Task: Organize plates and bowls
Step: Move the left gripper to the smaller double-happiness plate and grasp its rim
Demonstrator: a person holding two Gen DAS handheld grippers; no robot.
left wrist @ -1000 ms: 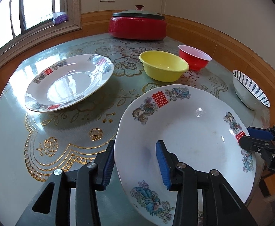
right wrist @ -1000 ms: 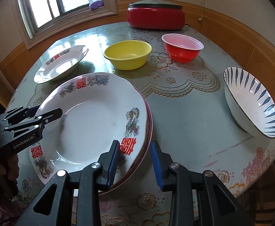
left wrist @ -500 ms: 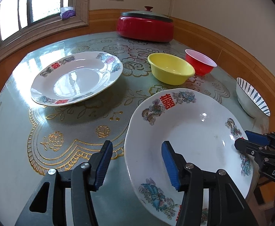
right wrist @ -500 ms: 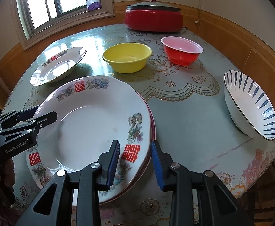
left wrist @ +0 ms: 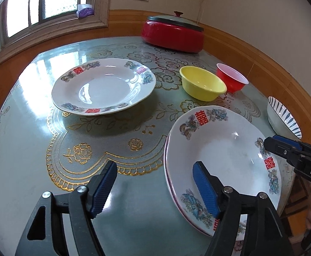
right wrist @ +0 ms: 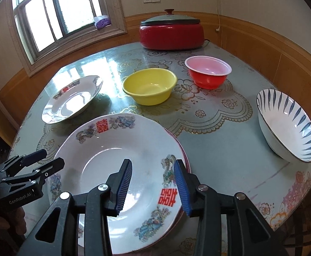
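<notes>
A white plate with red characters (left wrist: 223, 149) lies on top of a pink-rimmed plate at the table's near edge. My left gripper (left wrist: 155, 170) straddles its left rim with jaws opening wide, and neither pad touches it. My right gripper (right wrist: 153, 166) straddles the same plate (right wrist: 117, 162) at its right rim; its jaws are opening, pads clear of the rim. Each gripper shows in the other's view: right gripper (left wrist: 283, 147), left gripper (right wrist: 42, 160). A matching plate (left wrist: 103, 86) sits alone further left. Behind stand a yellow bowl (right wrist: 150, 87), a red bowl (right wrist: 207, 72) and a blue-striped bowl (right wrist: 287, 128).
A red lidded electric pot (right wrist: 171, 32) stands at the back of the glass-topped table (left wrist: 27, 149). The striped bowl sits close to the table's right edge. A window and wood-panelled walls surround the table. A hand (right wrist: 4, 224) holds the left gripper.
The left jaws have spread wide apart and the right jaws have parted a little. Both grippers have drawn back from the plate, which stays on the stack.
</notes>
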